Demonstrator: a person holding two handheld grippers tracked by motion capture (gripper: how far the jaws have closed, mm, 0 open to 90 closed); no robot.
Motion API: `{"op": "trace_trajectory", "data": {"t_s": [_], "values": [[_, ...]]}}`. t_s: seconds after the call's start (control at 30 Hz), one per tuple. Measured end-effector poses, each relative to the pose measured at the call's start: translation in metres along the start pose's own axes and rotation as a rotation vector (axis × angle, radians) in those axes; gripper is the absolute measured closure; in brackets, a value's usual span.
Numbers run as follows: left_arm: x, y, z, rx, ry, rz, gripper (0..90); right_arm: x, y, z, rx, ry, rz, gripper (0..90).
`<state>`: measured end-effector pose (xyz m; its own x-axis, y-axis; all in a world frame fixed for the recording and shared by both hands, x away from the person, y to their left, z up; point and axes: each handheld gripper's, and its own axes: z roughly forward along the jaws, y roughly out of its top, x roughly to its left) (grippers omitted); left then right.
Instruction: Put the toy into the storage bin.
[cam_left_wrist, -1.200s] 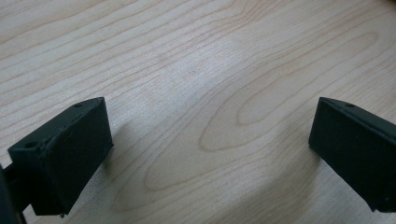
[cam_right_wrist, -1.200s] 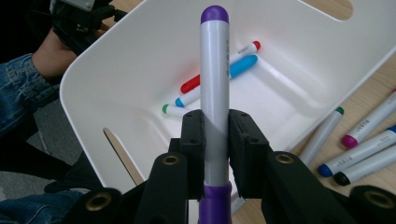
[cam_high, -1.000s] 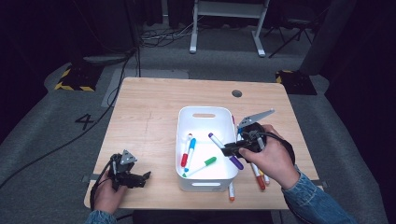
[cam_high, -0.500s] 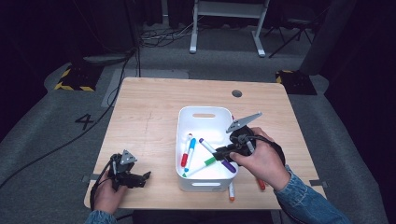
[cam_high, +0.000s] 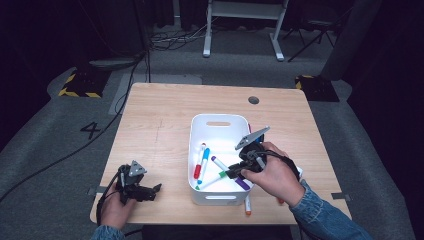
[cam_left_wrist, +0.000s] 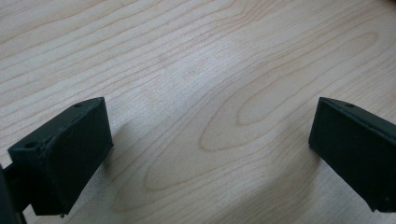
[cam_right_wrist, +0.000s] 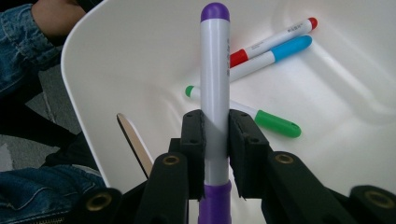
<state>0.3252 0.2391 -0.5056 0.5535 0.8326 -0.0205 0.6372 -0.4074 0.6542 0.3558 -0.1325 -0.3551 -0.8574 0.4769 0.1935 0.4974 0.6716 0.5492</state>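
light wood table (cam_high: 165, 125), grey grommet (cam_high: 253, 100) near far edge. white bin (cam_high: 218, 120) sits right of centre. orange-tipped marker (cam_high: 247, 205) lies flat on the tabletop by bin's near right corner.

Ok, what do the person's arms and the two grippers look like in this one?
Both forearms wear blue denim sleeves. The left gripper and the right gripper are black, each topped by a grey three-cornered plate with a black cable trailing off. The left gripper's fingers are blocky black pads; the right gripper's fingers show brass-coloured screw holes at their bases.
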Motion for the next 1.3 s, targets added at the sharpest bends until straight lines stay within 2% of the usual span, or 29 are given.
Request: {"op": "trace_trajectory", "data": {"t_s": [0.5, 0.63, 0.67, 0.7, 0.77, 0.8, 0.87, 0.9, 0.97, 1.07, 1.1, 1.2, 1.3], "values": [[0.000, 0.000, 0.000, 0.000, 0.000, 0.000, 0.0, 0.003, 0.001, 0.022, 0.082, -0.029, -0.030, 76.9], [0.000, 0.000, 0.000, 0.000, 0.000, 0.000, 0.0, 0.003, 0.001, 0.027, 0.106, -0.014, -0.027, 76.6], [0.000, 0.000, 0.000, 0.000, 0.000, 0.000, 0.0, 0.002, 0.000, 0.028, 0.106, -0.002, -0.024, 72.1], [0.000, 0.000, 0.000, 0.000, 0.000, 0.000, 0.0, 0.001, -0.001, 0.028, 0.054, 0.008, -0.012, 60.3], [0.000, 0.000, 0.000, 0.000, 0.000, 0.000, 0.0, 0.001, -0.001, 0.026, 0.040, 0.005, -0.004, 58.8], [0.000, 0.000, 0.000, 0.000, 0.000, 0.000, 0.0, -0.001, -0.001, 0.023, 0.013, -0.005, -0.025, 58.5], [0.000, 0.000, 0.000, 0.000, 0.000, 0.000, 0.0, -0.003, -0.001, 0.017, -0.014, -0.012, -0.026, 55.5], [0.000, 0.000, 0.000, 0.000, 0.000, 0.000, 0.0, -0.003, -0.002, 0.012, -0.030, -0.021, -0.004, 54.7], [0.000, 0.000, 0.000, -0.001, 0.001, 0.000, 0.0, -0.005, -0.004, 0.001, -0.058, -0.035, 0.012, 55.0], [0.000, 0.000, 0.000, 0.000, 0.000, 0.000, 0.0, -0.009, -0.006, -0.006, -0.076, -0.047, 0.018, 55.1], [0.000, 0.000, 0.000, -0.001, 0.000, 0.000, 0.0, -0.010, -0.007, -0.009, -0.081, -0.048, 0.035, 55.4], [0.000, 0.000, 0.000, 0.000, 0.000, 0.000, 0.0, -0.017, -0.012, -0.017, -0.100, -0.069, 0.038, 56.4], [0.000, 0.000, 0.000, 0.001, -0.004, -0.001, 0.0, -0.026, -0.018, -0.028, -0.116, -0.088, 0.063, 57.4]]}}
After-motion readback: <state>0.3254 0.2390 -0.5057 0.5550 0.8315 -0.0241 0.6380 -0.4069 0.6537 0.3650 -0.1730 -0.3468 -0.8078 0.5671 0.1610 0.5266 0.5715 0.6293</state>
